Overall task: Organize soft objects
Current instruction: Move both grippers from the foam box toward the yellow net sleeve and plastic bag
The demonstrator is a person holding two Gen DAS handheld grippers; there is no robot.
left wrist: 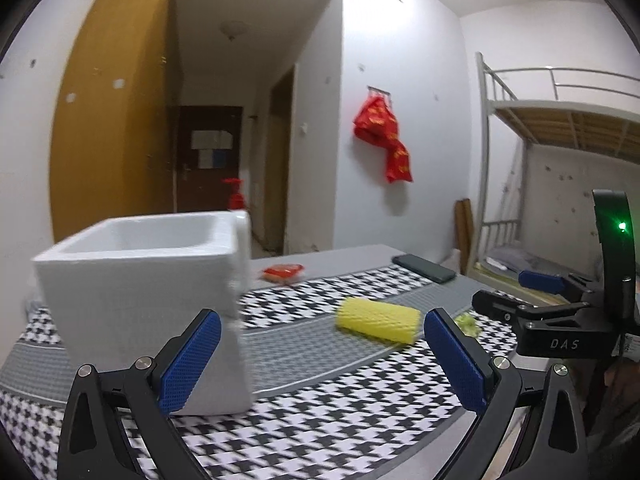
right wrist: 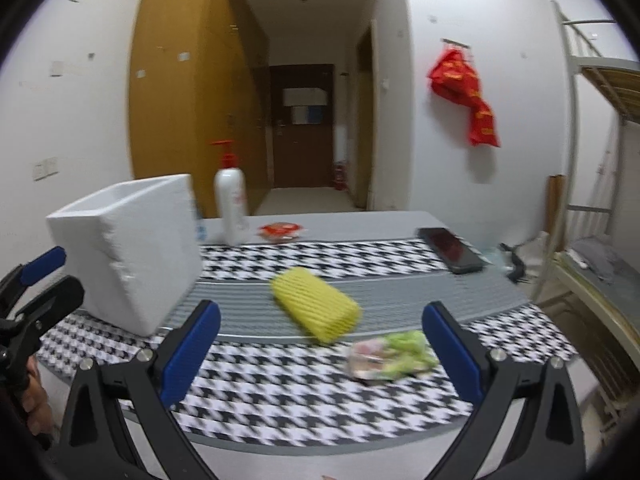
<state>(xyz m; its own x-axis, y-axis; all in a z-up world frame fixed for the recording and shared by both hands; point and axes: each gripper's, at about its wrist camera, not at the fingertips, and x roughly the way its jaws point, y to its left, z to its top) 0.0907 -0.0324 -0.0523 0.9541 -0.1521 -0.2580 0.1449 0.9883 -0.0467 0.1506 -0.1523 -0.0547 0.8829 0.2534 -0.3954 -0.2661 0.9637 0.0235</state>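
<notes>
My right claw, wide open and empty like the left claw, seems nearer the yellow ribbed foam roll, lying diagonally ahead.

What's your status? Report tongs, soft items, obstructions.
Left tongs and right tongs open, empty. Yellow foam roll and green packet on the cloth, white foam box left. Path clear.

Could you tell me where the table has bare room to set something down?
Free: the near checked cloth in front of the yellow foam roll, and the grey strip between the white foam box and the phone. Crowded: around the roll and the crumpled wrapper.
</notes>
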